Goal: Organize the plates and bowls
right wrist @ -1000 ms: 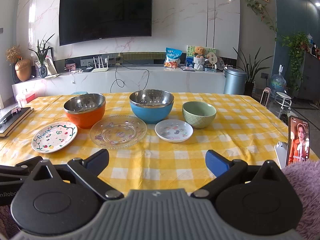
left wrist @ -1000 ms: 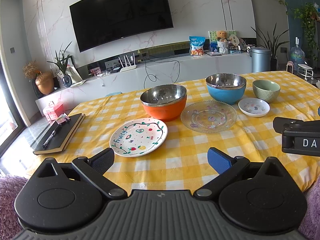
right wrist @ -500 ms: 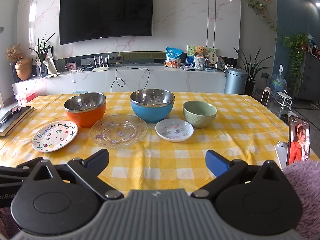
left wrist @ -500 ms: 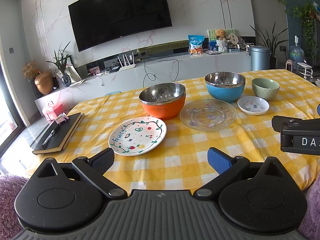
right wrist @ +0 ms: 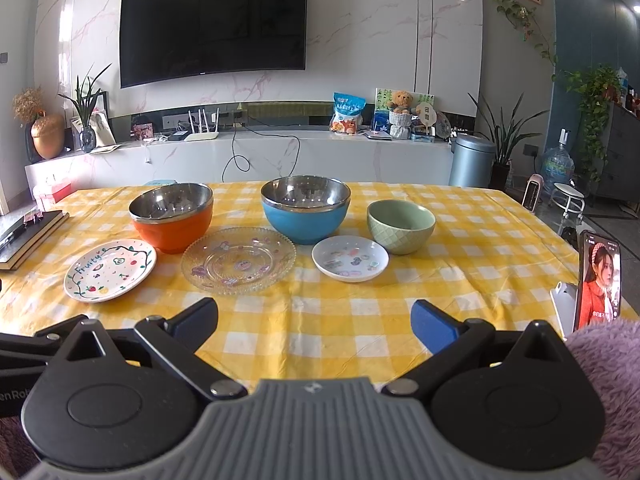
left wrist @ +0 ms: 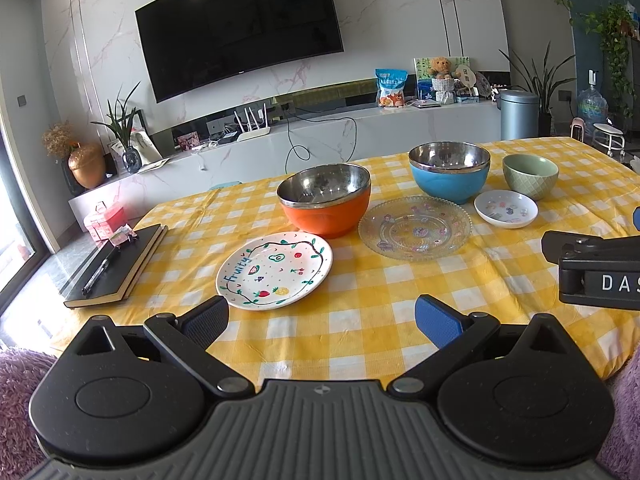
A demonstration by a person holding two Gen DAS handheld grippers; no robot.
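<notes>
Nothing on the desk (right wrist: 460, 216) is moving between the last second and now; I am only seeing both views creeping a touch closer to the crockery, the left one sliding slightly so the fruit-painted plate (left wrist: 274, 269) is sitting nearer its centre. I am reading that as the approach just beginning, with no dish sorted yet.

I am holding the left tool (left wrist: 320, 318) with its blue-padded fingers spread wide and nothing between them, low over the near edge. The right tool (right wrist: 314, 324) is likewise splayed and carrying nothing, hovering short of the dishes.

Ahead, the bowls are standing in a back row: orange steel-lined bowl (right wrist: 171, 216), blue steel-lined bowl (right wrist: 305, 208), green ceramic bowl (right wrist: 401, 225). In front of them the fruit-painted plate, the clear glass plate (right wrist: 238, 266) and the small white saucer (right wrist: 350, 258) are lying flat. The glass plate is looking as if it touches or slightly overlaps the foot of the orange bowl; I cannot tell which.

A yellow-and-white checked cloth is covering the desk, wrinkled near me. A black notebook with a pen (left wrist: 114, 266) is lying at the left edge, a phone on a stand (right wrist: 598, 280) is playing at the right. Behind, a wall television (right wrist: 214, 24) is hanging over a marble ledge with plants and a bin.
</notes>
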